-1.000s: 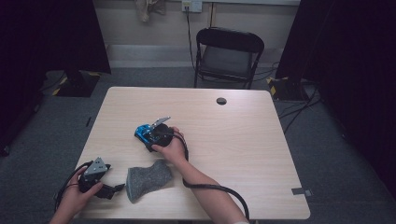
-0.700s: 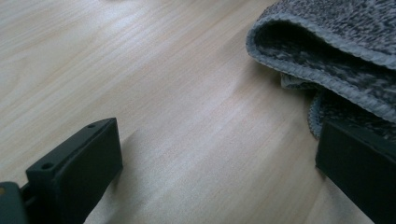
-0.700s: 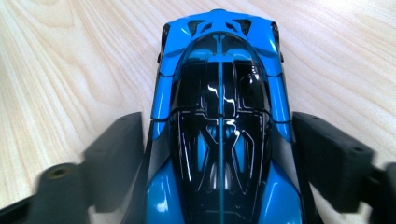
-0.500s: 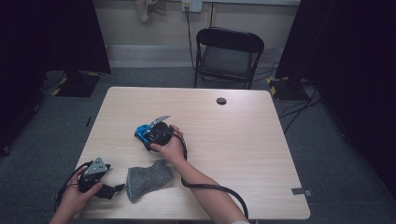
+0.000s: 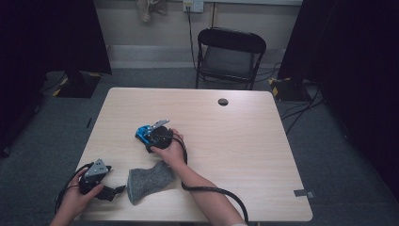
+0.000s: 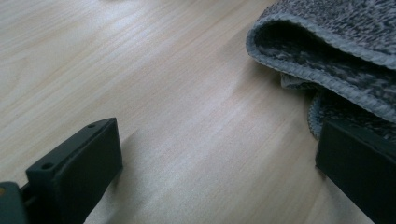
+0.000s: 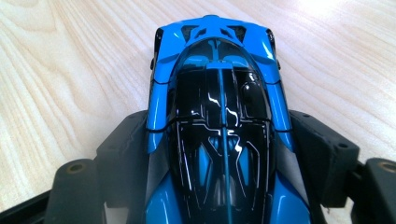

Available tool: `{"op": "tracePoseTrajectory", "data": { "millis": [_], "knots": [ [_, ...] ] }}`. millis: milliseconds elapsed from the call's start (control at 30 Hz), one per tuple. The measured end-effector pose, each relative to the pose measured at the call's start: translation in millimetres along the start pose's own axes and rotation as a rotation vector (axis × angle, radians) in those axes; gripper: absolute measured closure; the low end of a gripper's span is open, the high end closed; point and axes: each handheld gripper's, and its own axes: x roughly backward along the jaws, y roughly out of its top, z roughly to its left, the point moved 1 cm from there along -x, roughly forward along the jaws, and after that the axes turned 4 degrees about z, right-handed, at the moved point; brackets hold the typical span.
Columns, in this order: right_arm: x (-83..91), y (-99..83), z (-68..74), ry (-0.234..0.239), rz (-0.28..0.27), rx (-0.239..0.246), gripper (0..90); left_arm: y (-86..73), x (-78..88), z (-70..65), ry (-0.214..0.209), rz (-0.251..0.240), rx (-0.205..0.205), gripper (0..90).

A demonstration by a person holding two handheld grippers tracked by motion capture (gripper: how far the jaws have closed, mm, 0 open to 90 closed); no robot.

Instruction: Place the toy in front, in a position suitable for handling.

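1. I am holding my right gripper (image 5: 149,136) over the blue toy car (image 7: 219,116) near the middle of the table (image 5: 244,141), and its jaws are standing along both flanks of the car.
2. In the right gripper view, the jaws are hugging the car's sides; they have just been closing, with the car between them, and they look to be pressing on the bodywork.
3. The car is sitting on the table with its blue nose pointing away from my right gripper and its glossy black canopy facing up.
4. I am resting my left gripper (image 5: 113,192) near the table's front left corner, its jaws standing wide apart with bare wood between them.
5. A folded grey cloth (image 5: 148,181) is lying just beside my left gripper; in the left gripper view its edge is reaching one jaw, but nothing is pinching it.
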Motion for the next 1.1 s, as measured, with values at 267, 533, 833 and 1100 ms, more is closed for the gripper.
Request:
{"op": "tracePoseTrajectory", "data": {
  "millis": [267,533,833,1100],
  "knots": [
    [2.2,2.4,0.2,-0.003,0.039,-0.001,25.9,0.0,0.0,0.0,0.000,0.000,0.000,0.0],
    [2.4,-0.8,1.5,-0.013,0.013,-0.010,26.1,0.0,0.0,0.0,0.000,0.000,0.000,0.0],
    [7.0,-1.0,4.3,-0.039,0.029,0.039,26.3,0.0,0.0,0.1,0.000,0.000,0.000,0.0],
    [16.4,1.7,-1.6,-0.007,0.013,0.003,27.7,0.0,0.0,0.1,0.000,0.000,0.000,0.0]
  ]
}}
